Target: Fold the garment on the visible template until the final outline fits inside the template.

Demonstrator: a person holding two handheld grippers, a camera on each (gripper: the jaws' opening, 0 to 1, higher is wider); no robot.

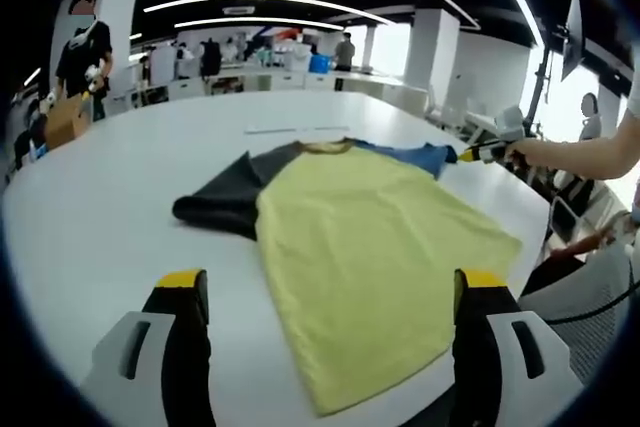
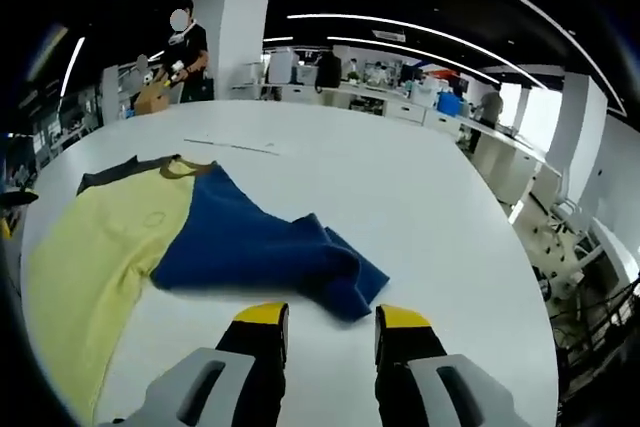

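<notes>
Garment [image 1: 370,247]: yellow-bodied shirt, one dark grey sleeve [image 1: 225,197], one blue sleeve [image 2: 270,247], lying flat and spread on the white bench [image 1: 110,207].

Folding: none evident; both sleeves out (template outline not discernible).

Left hand-held gripper [image 1: 330,297]: jaws wide apart, empty, short of the hem.

Right hand-held gripper [image 2: 330,319]: jaws parted, empty, just short of the blue sleeve's end.

All folds judged outstanding.

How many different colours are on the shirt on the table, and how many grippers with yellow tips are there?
Yellow body panel: 1
Dark grey sleeve: 1
Blue sleeve: 1
Brown collar: 1
Shirt colours: 4
Grippers with yellow tips: 2, left gripper and right gripper
Total: 4 colours on 1 shirt, plus 2 grippers
</notes>
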